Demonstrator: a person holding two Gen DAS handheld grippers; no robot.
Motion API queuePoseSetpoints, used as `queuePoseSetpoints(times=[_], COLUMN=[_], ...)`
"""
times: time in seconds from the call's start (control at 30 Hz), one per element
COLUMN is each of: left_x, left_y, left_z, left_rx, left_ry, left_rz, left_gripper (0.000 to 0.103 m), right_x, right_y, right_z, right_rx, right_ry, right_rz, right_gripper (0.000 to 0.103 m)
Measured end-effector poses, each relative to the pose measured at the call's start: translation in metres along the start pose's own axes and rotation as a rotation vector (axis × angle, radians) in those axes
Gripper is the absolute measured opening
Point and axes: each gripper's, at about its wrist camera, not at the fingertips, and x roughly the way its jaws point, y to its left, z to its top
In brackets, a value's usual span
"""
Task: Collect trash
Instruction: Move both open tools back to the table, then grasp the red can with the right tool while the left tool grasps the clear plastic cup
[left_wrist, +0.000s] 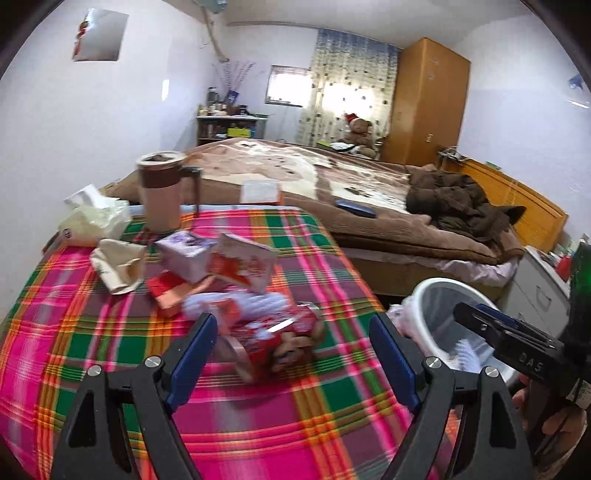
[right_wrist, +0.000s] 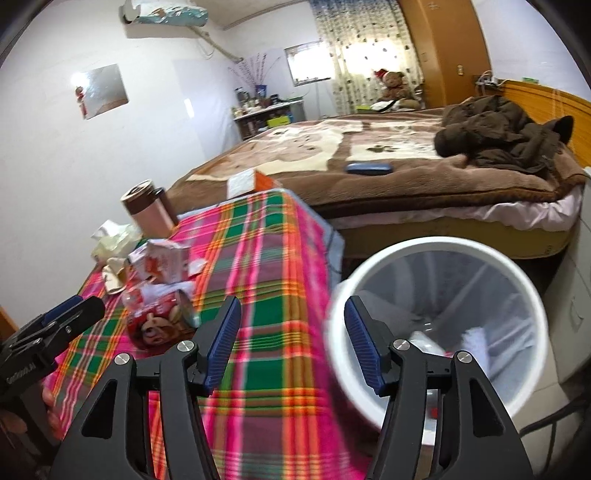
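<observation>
A pile of trash lies on the plaid tablecloth (left_wrist: 110, 350): a crumpled red snack bag (left_wrist: 280, 339) (right_wrist: 159, 321), a red-and-white carton (left_wrist: 243, 266), a purple-white box (left_wrist: 184, 258) and a beige paper wrapper (left_wrist: 118, 269). My left gripper (left_wrist: 293, 325) is open just short of the red bag, its pads clear of it. My right gripper (right_wrist: 291, 306) is open and empty over the table's right edge, beside the white bin (right_wrist: 436, 243) (left_wrist: 436, 291). White scraps lie at the bin's bottom.
A brown-banded mug (left_wrist: 162, 192) and a tissue pack (left_wrist: 96, 221) stand at the table's far left. Behind is a bed (left_wrist: 332, 184) with a brown jacket (left_wrist: 454, 199), a small box and a blue case. A grey cabinet (left_wrist: 535, 291) stands right of the bin.
</observation>
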Motion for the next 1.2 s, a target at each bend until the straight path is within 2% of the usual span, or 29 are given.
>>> queuePoseSetpoints(times=[0.2,0.33,0.7,0.83,1.07,1.13,1.2], left_x=[0.005,0.012,0.028,0.031,0.042,0.048,0.054], left_y=[0.037,0.057,0.089,0.1,0.102,0.099,0.095], left_z=[0.003,0.004,0.011,0.011,0.014,0.016,0.017], left_rx=[-0.025,-0.056,-0.024,-0.03,-0.014,-0.006,0.008], left_ry=[0.007,0.028,0.068,0.081,0.108,0.119,0.127], left_rz=[0.055,0.053,0.052,0.054,0.013,-0.006,-0.027], left_gripper=[0.085,0.085,0.085,0.085,0.085,0.085,0.085], right_x=[0.013,0.021,0.047,0.053,0.073,0.079,0.083], right_y=[0.025,0.038,0.079,0.098,0.095,0.096,0.092], right_z=[-0.004,-0.005,-0.015,-0.016,-0.007,-0.008,-0.008], right_rx=[-0.025,-0.039,-0.059,-0.093,0.04,0.047,0.069], right_ry=[0.037,0.06,0.139,0.144,0.168,0.179,0.189], right_rz=[0.036,0.053,0.144,0.148,0.076,0.077,0.098], right_gripper=[0.063,0.063,0.064,0.069,0.07,0.07,0.076])
